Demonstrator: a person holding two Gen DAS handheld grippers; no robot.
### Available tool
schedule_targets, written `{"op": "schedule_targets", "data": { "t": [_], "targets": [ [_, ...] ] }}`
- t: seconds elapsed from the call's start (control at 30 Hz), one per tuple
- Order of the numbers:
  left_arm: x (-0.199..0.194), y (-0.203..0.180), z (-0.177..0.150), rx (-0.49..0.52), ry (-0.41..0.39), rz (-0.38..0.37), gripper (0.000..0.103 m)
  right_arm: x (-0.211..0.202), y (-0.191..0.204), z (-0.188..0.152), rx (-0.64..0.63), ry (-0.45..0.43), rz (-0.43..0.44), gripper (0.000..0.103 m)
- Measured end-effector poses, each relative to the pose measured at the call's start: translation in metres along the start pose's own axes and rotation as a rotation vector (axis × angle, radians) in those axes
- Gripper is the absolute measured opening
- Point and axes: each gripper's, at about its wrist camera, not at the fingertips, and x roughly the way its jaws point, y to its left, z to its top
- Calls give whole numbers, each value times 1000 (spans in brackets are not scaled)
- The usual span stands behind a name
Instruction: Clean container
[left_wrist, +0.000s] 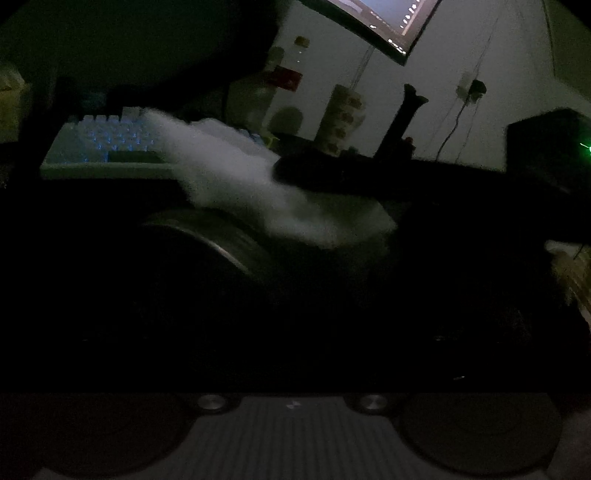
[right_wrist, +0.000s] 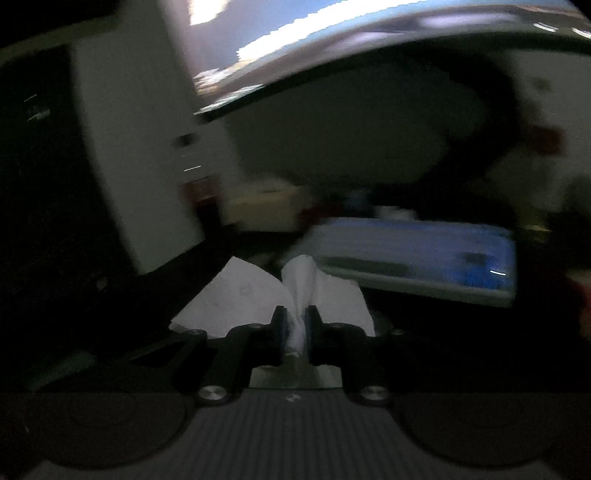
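Left wrist view. The scene is very dark. A white tissue (left_wrist: 236, 177) lies blurred across the centre, above the curved metal rim of a round container (left_wrist: 218, 236) that sits low in the frame on the dark table (left_wrist: 92, 192). A dark elongated shape (left_wrist: 332, 173), judged to be the right claw, reaches in from the right and meets the tissue. The tissue appears to hang just over or against the container rim; contact cannot be confirmed. The left claw's own fingers are lost in the black lower half, so its state cannot be told, nor whether it holds the container. Behind stand a backlit keyboard (left_wrist: 103, 140) and the corner of a monitor (left_wrist: 391, 22).

Right wrist view. The right claw (right_wrist: 295, 325) is closed on the tissue (right_wrist: 258, 299): a bunched fold is pinched between the 2 fingers, and the loose sheet fans out to both sides ahead of them. The container does not show here; it is judged to lie below or outside the frame. The keyboard (right_wrist: 417, 254) and the monitor (right_wrist: 332, 48) are smeared by motion blur.

Progress, as a judgement: the wiping tool is in hand and at the container, so wiping is at its start or under way. How much of the container is clean cannot be read; its interior is hidden in darkness.
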Motion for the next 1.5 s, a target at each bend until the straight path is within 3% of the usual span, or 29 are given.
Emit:
{"op": "schedule_targets", "data": {
  "t": [0.07, 0.2, 0.27, 0.53, 0.67, 0.73, 0.8, 0.87, 1.0, 1.1, 1.2, 1.37, 1.43, 1.5],
  "targets": [
    [2, 4, 3, -6, -1, 5, 103, 3, 3, 2, -1, 15, 52, 13],
    [5, 11, 6, 3, -4, -1, 103, 10, -16, 9, 38, 0, -90, 13],
    [7, 12, 6, 17, -9, -2, 103, 13, -27, 13, 94, 4, -108, 12],
    [13, 17, 10, 15, -18, -23, 103, 14, 1, 7, -51, 0, 12, 12],
    [12, 19, 10, 16, -18, -25, 103, 21, -19, 18, 7, 20, -113, 13],
    [12, 20, 10, 18, -19, -27, 103, 23, -21, 22, 26, 35, -126, 13],
    [12, 21, 11, 28, -11, -24, 103, 24, -4, 20, -47, 35, -102, 13],
    [12, 21, 13, 29, -3, -19, 103, 25, 13, 15, -100, 27, -25, 13],
    [13, 20, 16, 24, 11, 15, 103, 26, 10, 13, -81, 13, 6, 12],
    [15, 15, 16, 58, 21, 60, 103, 29, -13, 20, -5, 8, -98, 12],
    [17, 10, 15, 92, 25, 114, 103, 32, -19, 24, 40, 8, -126, 14],
    [21, 8, 17, 92, 23, 167, 103, 31, 29, 12, -144, 31, 27, 15],
    [22, 8, 18, 95, 29, 177, 103, 31, 26, 12, -145, 31, 33, 12],
    [22, 7, 19, 99, 32, 185, 103, 34, 9, 18, -82, 28, -24, 12]
  ]
}}
